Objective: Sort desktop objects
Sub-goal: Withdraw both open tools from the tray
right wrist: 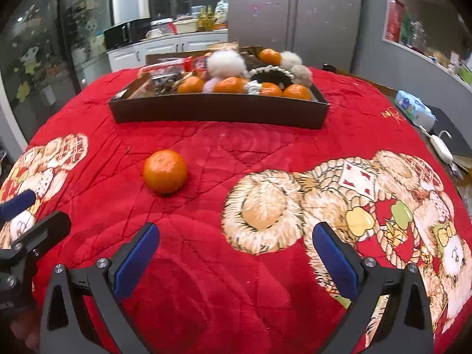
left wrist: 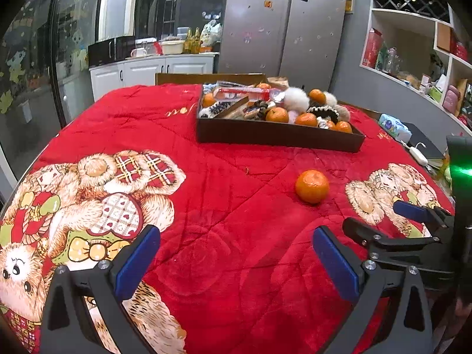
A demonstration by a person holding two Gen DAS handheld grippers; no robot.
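Orange tangerine (right wrist: 165, 171) lies ahead, left of fingers (right wrist: 135, 261).

A tall silver fridge (left wrist: 283, 23) stood against the grey wall (left wrist: 354, 67). To its left ran white cabinets (left wrist: 153, 69) bearing a black microwave (left wrist: 110, 49); to its right, curved white shelves (left wrist: 413, 26). Dark glass doors (left wrist: 35, 67) reflected ceiling lights.

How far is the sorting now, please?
Mostly done, it seems: the tray already holds several oranges, pompoms and packets. In hand: nothing; left claw and right claw are both open, above the red cloth. Left: one loose orange in front of the tray.
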